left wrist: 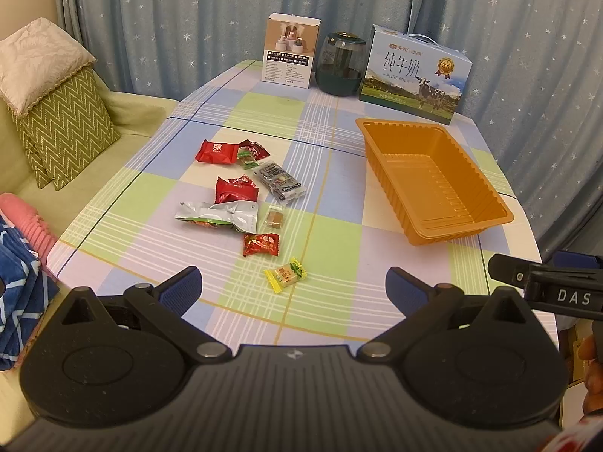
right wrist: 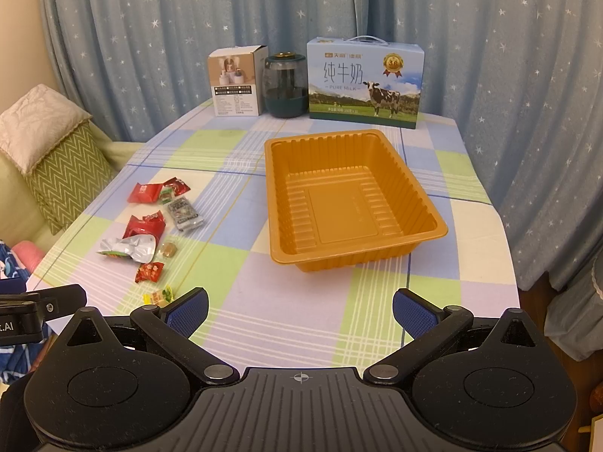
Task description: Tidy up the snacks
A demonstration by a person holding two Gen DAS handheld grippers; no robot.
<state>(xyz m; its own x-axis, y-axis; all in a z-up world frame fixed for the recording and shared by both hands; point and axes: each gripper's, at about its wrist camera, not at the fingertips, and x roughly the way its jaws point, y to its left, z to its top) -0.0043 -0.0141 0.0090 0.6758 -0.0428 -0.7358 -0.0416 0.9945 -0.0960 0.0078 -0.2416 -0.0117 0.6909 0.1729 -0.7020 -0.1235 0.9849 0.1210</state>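
Observation:
Several wrapped snacks lie loose on the checked tablecloth: a yellow candy (left wrist: 285, 274), a small red packet (left wrist: 261, 244), a silver pouch (left wrist: 218, 216), a brown cube candy (left wrist: 274, 218), a grey packet (left wrist: 280, 180) and red packets (left wrist: 217, 151). An empty orange plastic tray (left wrist: 433, 184) stands to their right; it also shows in the right wrist view (right wrist: 350, 203). My left gripper (left wrist: 294, 290) is open and empty, just short of the yellow candy. My right gripper (right wrist: 301, 310) is open and empty, in front of the tray.
A white product box (left wrist: 291, 52), a dark green jar (left wrist: 340, 64) and a blue milk carton box (left wrist: 414, 75) stand along the table's far edge before a starred curtain. A sofa with cushions (left wrist: 56, 128) is on the left.

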